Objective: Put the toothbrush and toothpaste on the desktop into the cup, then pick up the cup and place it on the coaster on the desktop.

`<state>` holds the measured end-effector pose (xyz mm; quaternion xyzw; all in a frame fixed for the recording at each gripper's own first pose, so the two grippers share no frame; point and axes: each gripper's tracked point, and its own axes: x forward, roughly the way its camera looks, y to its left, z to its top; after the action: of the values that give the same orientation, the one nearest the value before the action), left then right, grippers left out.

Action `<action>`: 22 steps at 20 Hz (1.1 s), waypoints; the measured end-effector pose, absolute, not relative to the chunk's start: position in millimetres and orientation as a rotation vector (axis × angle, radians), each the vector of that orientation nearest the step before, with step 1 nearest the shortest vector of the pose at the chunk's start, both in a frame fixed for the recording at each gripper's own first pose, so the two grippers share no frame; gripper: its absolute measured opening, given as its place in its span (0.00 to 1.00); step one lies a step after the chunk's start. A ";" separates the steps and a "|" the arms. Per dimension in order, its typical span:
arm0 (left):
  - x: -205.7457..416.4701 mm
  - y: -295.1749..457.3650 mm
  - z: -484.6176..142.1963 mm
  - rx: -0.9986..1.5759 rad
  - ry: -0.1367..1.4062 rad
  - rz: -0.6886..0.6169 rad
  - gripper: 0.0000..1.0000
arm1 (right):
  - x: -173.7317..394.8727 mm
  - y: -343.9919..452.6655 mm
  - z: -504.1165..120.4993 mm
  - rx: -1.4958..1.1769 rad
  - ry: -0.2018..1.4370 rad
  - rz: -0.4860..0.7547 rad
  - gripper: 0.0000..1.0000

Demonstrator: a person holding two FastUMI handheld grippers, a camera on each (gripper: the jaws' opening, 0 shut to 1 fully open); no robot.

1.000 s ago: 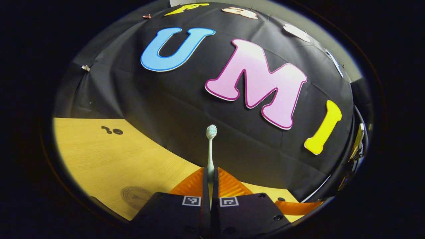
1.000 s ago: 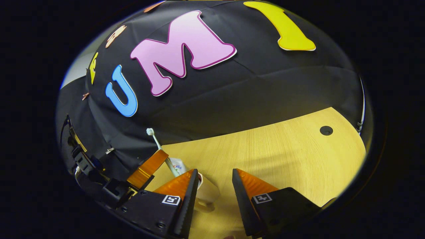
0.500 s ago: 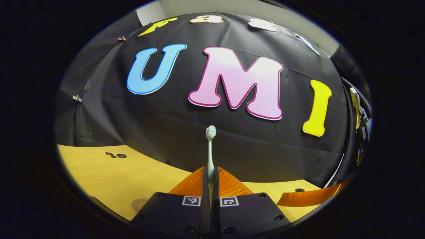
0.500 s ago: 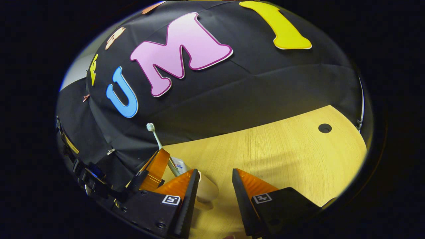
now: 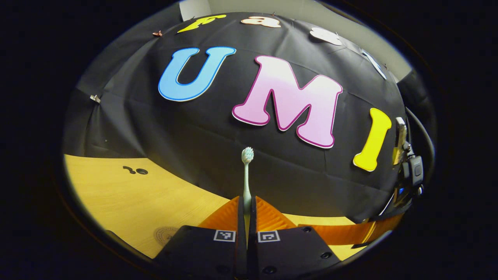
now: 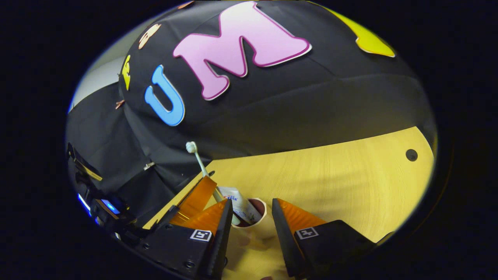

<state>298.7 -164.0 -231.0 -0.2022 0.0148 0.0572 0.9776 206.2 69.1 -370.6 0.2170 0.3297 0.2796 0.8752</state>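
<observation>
My left gripper point(image 5: 246, 200) is shut on the handle of a pale toothbrush point(image 5: 247, 171), which stands upright with its bristles on top. In the right gripper view, that left gripper point(image 6: 200, 192) holds the toothbrush point(image 6: 197, 160) slanted, its lower end at the rim of a pale cup point(image 6: 261, 225). A white toothpaste tube point(image 6: 238, 202) stands inside the cup. My right gripper point(image 6: 252, 212) is open, with the cup between its fingers on the wooden table point(image 6: 330, 175). I see part of a round coaster point(image 5: 165, 234) at the lower left of the left gripper view.
The black booth wall rises close behind the table. A small dark hole point(image 6: 411, 154) marks the tabletop at the far right, and dark marks point(image 5: 134, 170) lie at its far left. The right gripper's body point(image 5: 406, 171) hangs at the right edge of the left gripper view.
The right gripper has moved forward, so the cup now sits between its fingers with its opening showing. The left gripper has carried the toothbrush closer to the cup.
</observation>
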 end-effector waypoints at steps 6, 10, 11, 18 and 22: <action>290.9 -165.5 -229.7 -0.392 0.031 0.091 0.06 | 221.0 80.7 -393.3 0.438 0.710 0.570 0.63; 282.0 -164.8 -227.6 -0.382 0.026 0.109 0.06 | 223.1 83.1 -401.5 0.430 0.720 0.557 0.63; 278.7 -164.5 -225.9 -0.382 0.024 0.111 0.06 | 221.4 81.5 -402.2 0.427 0.725 0.556 0.63; 273.6 -162.5 -232.6 -0.356 -0.029 0.187 0.08 | 225.9 61.5 -393.6 0.437 0.708 0.520 0.63; 273.7 -173.0 -253.1 -0.353 -0.008 0.184 0.12 | 221.8 55.9 -393.7 0.407 0.703 0.528 0.63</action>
<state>273.7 -173.0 -253.1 -0.1754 -0.0037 0.0912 0.9803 221.8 55.9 -393.7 0.1955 0.3380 0.2538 0.8849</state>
